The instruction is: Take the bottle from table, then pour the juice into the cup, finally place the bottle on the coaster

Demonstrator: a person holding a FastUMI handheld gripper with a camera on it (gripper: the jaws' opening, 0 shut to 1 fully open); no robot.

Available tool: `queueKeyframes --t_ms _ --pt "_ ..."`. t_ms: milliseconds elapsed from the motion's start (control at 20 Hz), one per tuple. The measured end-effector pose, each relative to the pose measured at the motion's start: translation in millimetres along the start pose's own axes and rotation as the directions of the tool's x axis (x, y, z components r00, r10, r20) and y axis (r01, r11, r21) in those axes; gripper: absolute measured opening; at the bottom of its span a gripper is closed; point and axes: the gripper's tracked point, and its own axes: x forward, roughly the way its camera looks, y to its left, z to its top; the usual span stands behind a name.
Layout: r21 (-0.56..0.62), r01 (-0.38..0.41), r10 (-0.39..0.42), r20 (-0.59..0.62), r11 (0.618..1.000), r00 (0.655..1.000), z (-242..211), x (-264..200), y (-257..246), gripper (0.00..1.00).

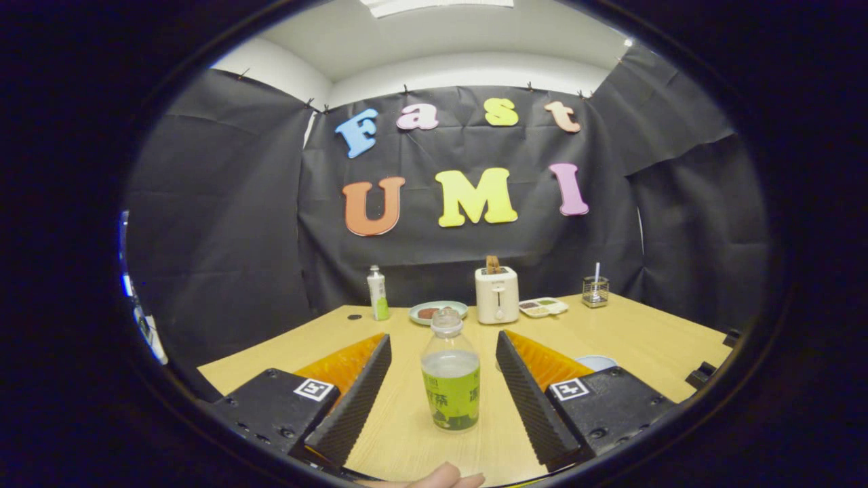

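One clear plastic bottle (450,371) with a green label and pale cap stands upright on the light wooden tabletop (651,339), between the two fingers of the gripper (443,346). The jaws are spread wide, released, with a gap on each side of the bottle, so neither finger touches it. Beyond the bottle, near the far edge of the tabletop, stands a white toaster (496,294) with a slice sticking up. Left of the toaster lies a pale green plate (438,312) holding something brown, and further left a slim white bottle (378,293) with a green base. Right of the toaster sit a white divided tray (542,307) and a small clear glass holder (595,291). A fingertip (441,478) shows below the bottle.
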Motion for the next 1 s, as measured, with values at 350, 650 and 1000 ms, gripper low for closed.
queueKeyframes --t_ms 350,650,1000 --pt "-0.044 0.083 -0.085 -0.039 0.996 0.996 -28 37 3 1.0" --pt "-0.011 0.103 -0.103 -0.083 0.995 0.991 -59 68 -3 1.0" --pt "-0.021 0.108 -0.11 -0.111 0.994 0.988 -62 73 -10 0.8"
